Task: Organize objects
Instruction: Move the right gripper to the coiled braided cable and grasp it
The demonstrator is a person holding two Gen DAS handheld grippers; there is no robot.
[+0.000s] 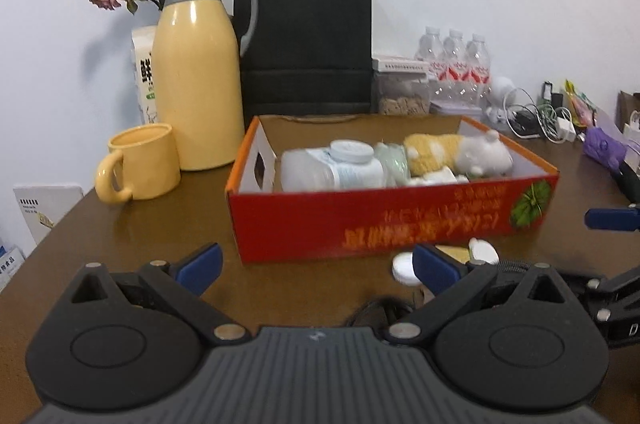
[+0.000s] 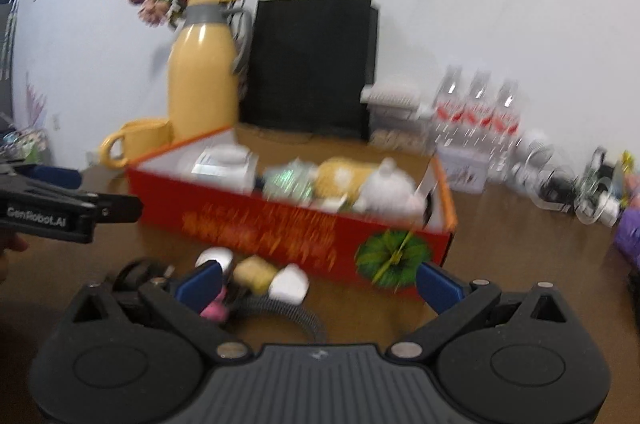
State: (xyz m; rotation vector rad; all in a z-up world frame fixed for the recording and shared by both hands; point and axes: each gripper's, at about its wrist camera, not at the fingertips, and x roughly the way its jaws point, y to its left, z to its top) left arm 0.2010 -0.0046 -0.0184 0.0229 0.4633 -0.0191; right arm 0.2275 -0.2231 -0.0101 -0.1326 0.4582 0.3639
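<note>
Left wrist view: both grippers hang wide apart and empty before a red box (image 1: 384, 220) on a brown table (image 1: 160, 232).

Cardboard with orange print and a green leaf mark, the box sits mid-table and holds a white plastic bottle (image 1: 332, 168) lying on its side, a fluffy yellow-and-white plush toy (image 1: 452, 152) and a pale green item between them, too blurred to name. Just in front of the box lie small loose things: two white round pieces (image 1: 404, 266), a tan lump (image 2: 254, 272) and what may be a pink piece (image 2: 214, 310). Left gripper (image 1: 316, 266) shows blue pads spread wide; right gripper (image 2: 318, 284) likewise. Behind stand a glossy yellow jug (image 1: 198, 76), a matching mug (image 1: 140, 164) and a matte black paper bag (image 1: 308, 36).
</note>
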